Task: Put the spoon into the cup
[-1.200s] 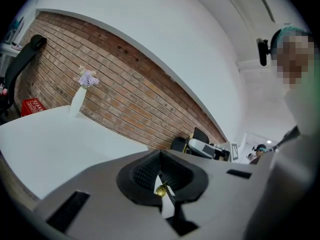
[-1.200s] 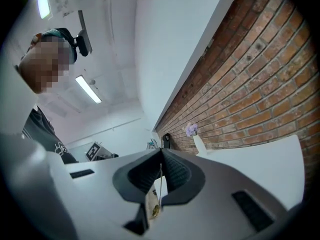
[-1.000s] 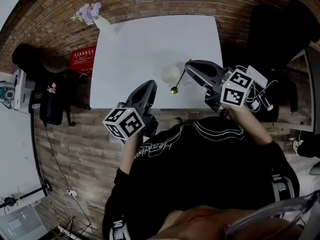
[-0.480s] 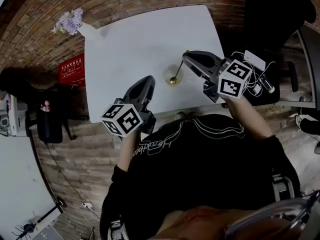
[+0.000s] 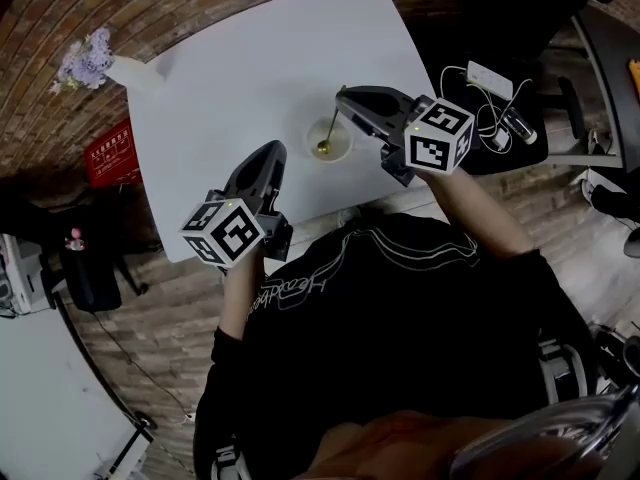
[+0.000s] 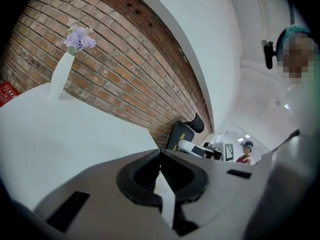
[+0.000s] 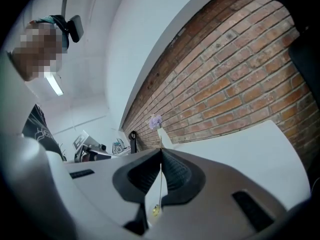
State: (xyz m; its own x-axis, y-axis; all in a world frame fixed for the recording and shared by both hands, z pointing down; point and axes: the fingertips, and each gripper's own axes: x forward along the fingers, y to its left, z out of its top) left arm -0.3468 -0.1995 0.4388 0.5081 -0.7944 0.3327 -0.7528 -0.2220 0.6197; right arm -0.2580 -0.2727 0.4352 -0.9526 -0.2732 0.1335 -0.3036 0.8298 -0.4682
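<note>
In the head view a small white cup (image 5: 336, 138) stands near the front edge of the white table (image 5: 230, 88). My right gripper (image 5: 343, 95) is shut on the top of a thin gold spoon (image 5: 330, 126). The spoon hangs tilted down to the left, and its bowl lies inside the cup's outline. The right gripper view shows the handle (image 7: 160, 184) pinched between the shut jaws (image 7: 161, 151), the bowl below. My left gripper (image 5: 272, 147) hovers left of the cup, shut and holding nothing (image 6: 160, 153).
A white vase of purple flowers (image 5: 100, 61) stands at the table's far left corner, by the brick wall; it also shows in the left gripper view (image 6: 62, 71). A red crate (image 5: 108, 153) sits left of the table. A black stand with a phone and cables (image 5: 490, 78) is at the right.
My right gripper has carried the spoon from just beside the cup to over it, so the bowl now sits within the cup. The left gripper has kept its place.
</note>
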